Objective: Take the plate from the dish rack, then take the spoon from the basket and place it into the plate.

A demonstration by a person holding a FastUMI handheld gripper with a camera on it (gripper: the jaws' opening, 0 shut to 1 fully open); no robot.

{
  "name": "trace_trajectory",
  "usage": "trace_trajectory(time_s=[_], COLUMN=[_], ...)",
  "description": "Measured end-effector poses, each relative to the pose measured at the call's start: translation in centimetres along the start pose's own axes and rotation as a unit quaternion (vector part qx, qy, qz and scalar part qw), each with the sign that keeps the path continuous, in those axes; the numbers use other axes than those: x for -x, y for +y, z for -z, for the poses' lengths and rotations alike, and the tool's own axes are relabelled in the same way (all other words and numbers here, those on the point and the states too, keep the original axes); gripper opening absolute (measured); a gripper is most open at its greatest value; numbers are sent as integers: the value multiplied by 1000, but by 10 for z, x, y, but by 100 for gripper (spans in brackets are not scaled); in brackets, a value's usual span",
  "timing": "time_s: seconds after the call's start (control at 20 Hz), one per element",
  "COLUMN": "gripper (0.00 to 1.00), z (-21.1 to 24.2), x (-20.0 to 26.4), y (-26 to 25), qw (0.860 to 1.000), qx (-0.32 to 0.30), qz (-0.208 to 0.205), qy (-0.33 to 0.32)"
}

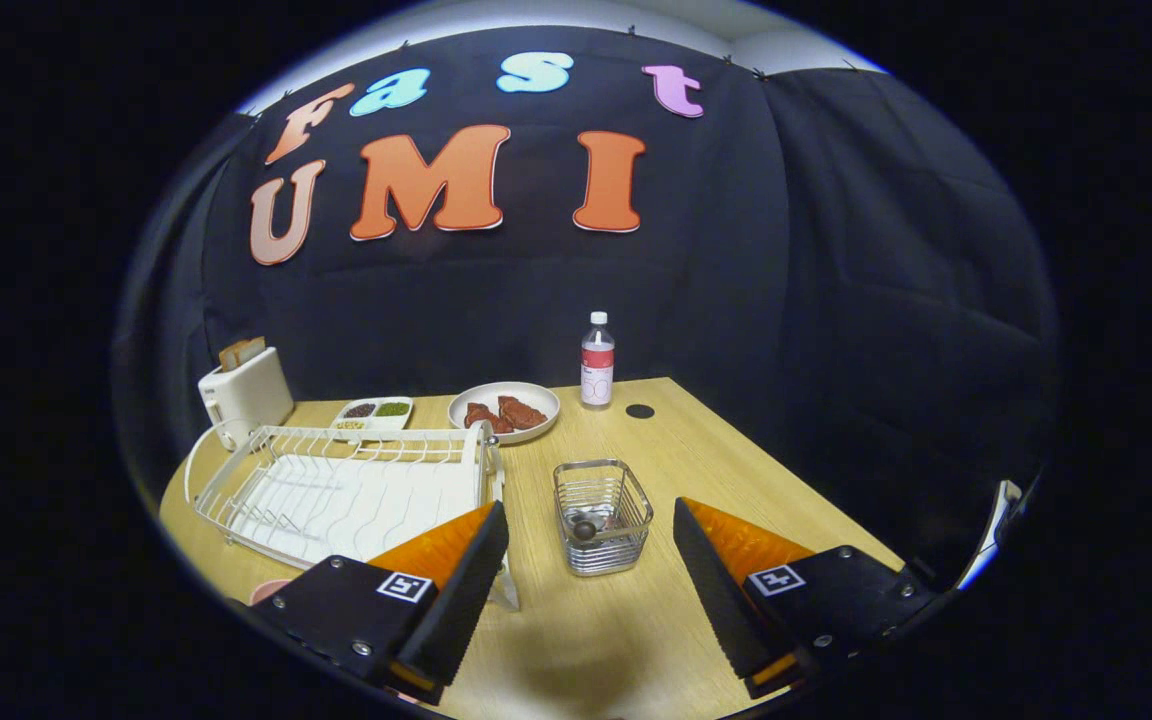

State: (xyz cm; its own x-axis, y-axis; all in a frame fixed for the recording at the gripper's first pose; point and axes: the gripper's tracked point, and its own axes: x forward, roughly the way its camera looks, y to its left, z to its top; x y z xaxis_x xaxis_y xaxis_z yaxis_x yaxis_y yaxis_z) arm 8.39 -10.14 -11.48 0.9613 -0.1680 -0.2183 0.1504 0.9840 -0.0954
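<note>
The gripper is held wide open above the tabletop and nothing is gripped. The basket stands just ahead, between the fingers, near the middle of the tabletop; inside it the spoon is seen only as a dark rounded end, so its long axis cannot be told. The dish rack at the left edge appears without a plate. The basket should be entered from above, with the fingers narrowed first.

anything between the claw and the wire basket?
Nothing. In the gripper view the open claw sits just short of the wire basket, with only bare wooden table between its fingers and the basket. A dark rounded object lies inside the basket.
</note>
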Motion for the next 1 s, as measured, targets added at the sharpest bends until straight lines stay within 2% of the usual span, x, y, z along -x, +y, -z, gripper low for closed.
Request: trace_trajectory(time_s=[0.15,0.2,0.3,0.55,0.6,0.75,1.0], gripper=[98,96,84,43,38,16,8], z=[7,14,23,34,34,34,34], x=[-22,-27,-38,-55,-59,-62,-64], y=[5,5,7,11,11,13,11], qw=[1000,1000,1000,999,999,999,999], qx=[19,20,14,7,6,-3,7], qz=[-8,-8,-14,-26,-25,-35,-37], qy=[-2,4,17,28,28,27,20])
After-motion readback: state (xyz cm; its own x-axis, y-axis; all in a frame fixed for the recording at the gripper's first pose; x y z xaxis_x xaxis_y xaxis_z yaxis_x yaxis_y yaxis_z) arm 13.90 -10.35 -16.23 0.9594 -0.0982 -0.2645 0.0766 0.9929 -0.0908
